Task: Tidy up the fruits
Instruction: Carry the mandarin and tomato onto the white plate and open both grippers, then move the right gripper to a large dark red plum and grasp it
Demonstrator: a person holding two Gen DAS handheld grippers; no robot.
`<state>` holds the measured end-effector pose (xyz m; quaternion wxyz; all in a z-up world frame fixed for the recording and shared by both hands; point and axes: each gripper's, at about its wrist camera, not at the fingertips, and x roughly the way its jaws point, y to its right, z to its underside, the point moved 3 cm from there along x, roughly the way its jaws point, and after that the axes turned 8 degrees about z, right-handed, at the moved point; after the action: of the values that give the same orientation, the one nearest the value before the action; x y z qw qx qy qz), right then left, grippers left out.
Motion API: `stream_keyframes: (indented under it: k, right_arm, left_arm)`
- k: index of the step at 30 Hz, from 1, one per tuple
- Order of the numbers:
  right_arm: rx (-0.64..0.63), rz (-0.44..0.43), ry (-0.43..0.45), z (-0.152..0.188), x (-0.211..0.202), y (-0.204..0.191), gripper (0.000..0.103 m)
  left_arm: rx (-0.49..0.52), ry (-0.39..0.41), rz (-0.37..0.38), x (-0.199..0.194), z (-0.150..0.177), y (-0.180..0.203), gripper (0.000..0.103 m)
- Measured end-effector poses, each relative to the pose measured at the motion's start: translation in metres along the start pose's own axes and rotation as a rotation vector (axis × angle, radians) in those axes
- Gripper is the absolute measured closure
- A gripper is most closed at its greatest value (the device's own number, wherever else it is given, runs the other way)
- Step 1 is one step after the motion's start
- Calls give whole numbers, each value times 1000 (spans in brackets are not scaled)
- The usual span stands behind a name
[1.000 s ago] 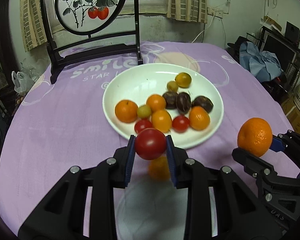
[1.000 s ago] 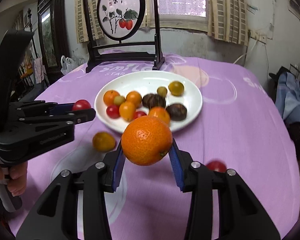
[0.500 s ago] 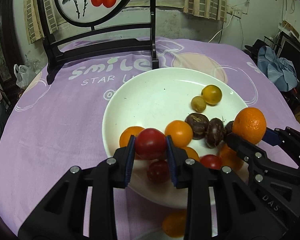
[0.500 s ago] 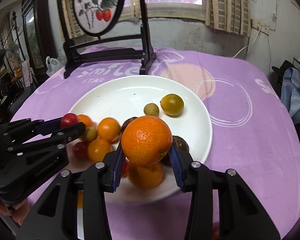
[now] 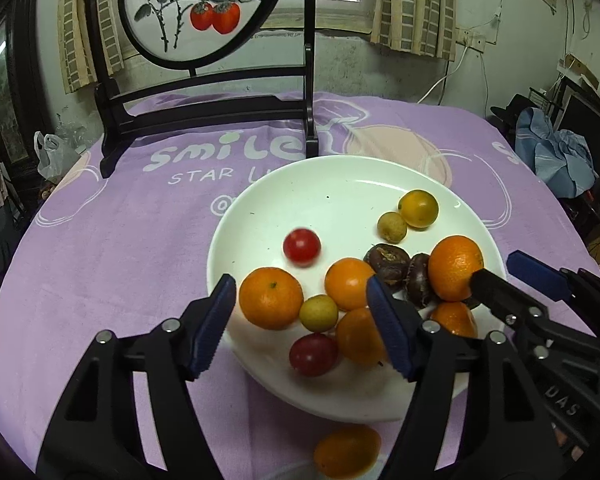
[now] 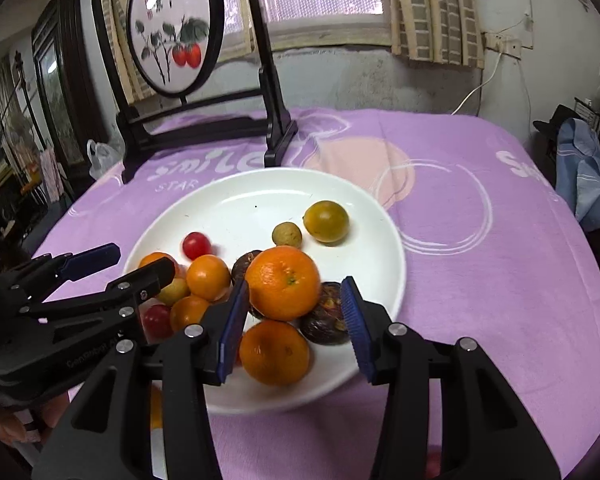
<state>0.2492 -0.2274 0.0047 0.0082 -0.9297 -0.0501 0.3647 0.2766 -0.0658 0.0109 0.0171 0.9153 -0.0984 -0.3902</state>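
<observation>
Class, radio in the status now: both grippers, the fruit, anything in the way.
Left gripper opening, empty; red tomato loose on white plate. Right gripper opening around orange. Nothing blocking.

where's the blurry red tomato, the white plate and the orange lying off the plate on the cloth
red tomato (image 5: 301,247), left wrist view, middle of its blurred body
white plate (image 5: 340,178), left wrist view, bare far rim
orange on the cloth (image 5: 347,451), left wrist view, middle of its skin, just in front of the plate's near edge
</observation>
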Motion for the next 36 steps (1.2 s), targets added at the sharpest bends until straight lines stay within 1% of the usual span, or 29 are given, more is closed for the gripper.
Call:
stream_keyframes:
  k: [4,5,8,10,14,16,22,24,26,29,32,35,36]
  right_arm:
    - [12,6,-8,12,-18,12,55]
    - [15,7,-10,16,-23,15,54]
    - [34,20,0,34,-39,27,37]
    - [34,28,-4,50,-47,31,37]
    - [-2,50,-25,78,-58,32,38]
    - [-29,87,-42,90,-62,32,38]
    - [-41,173,-12,106,-80,48,38]
    - [-30,192,-26,108,-78,55,37]
    - [-12,212,-57,109,-69,62,37]
    - [-26,204,-105,110,-54,60,37]
    - [-58,224,-150,110,-37,54,37]
    - [-52,231,-166,107,-30,53,37]
    - [-41,225,-169,105,-27,53,43]
  left_arm:
    - [6,9,3,-17,9,1,25]
    - [7,13,-1,-22,12,0,24]
    - [-2,23,1,-37,25,-2,22]
    - [-15,18,7,-44,37,-4,21]
    - [-28,-16,8,-53,65,-8,20]
    - [-28,-30,4,-57,78,-9,20]
    - [-20,-33,-9,-62,107,-9,16]
    - [-5,-37,-13,-60,113,-9,16]
    - [17,-40,-17,-59,116,-7,16]
    - [29,-44,-2,-56,118,-7,16]
    - [31,-50,6,-54,117,-7,16]
    - [20,-54,11,-53,116,-10,16]
    - [15,-57,14,-53,116,-10,16]
